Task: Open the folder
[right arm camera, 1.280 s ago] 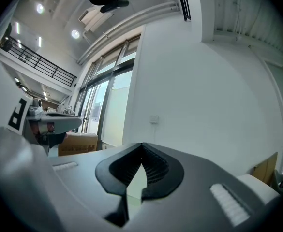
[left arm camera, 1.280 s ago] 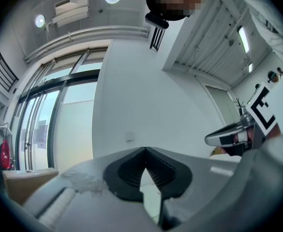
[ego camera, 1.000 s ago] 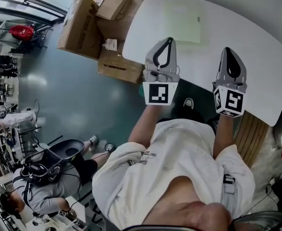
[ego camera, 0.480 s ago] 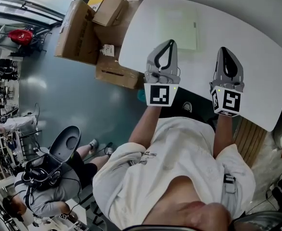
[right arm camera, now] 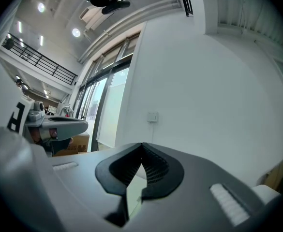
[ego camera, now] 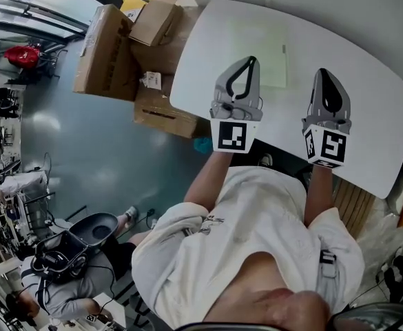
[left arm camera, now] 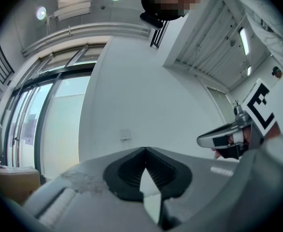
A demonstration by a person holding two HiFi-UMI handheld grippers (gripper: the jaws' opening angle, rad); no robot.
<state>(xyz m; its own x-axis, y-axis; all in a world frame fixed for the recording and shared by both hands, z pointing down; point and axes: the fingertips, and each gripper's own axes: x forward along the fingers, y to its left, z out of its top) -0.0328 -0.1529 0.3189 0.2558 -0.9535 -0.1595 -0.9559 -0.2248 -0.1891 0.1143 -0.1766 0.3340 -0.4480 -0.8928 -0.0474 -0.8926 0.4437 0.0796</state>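
A pale, flat folder (ego camera: 260,40) lies closed on the white table (ego camera: 366,88), toward its far side. My left gripper (ego camera: 251,60) is shut and holds nothing; its tip hangs over the folder's near edge. In the left gripper view the jaws (left arm camera: 145,149) meet at the tip with only wall behind. To the right, off the folder, my right gripper (ego camera: 324,72) points the same way over bare table. It is shut and holds nothing too, its jaws (right arm camera: 142,144) closed in its own view. Each gripper view shows the other gripper at its side.
Cardboard boxes (ego camera: 105,50) stand on the floor against the table's left edge, with another box (ego camera: 161,103) under the table's near-left corner. A seated person (ego camera: 56,271) and a chair (ego camera: 94,219) are at lower left. A white wall with a socket (left arm camera: 126,134) lies ahead.
Both grippers have moved forward over the table, side by side. The left tip now overlaps the folder's near edge. Both stay shut.
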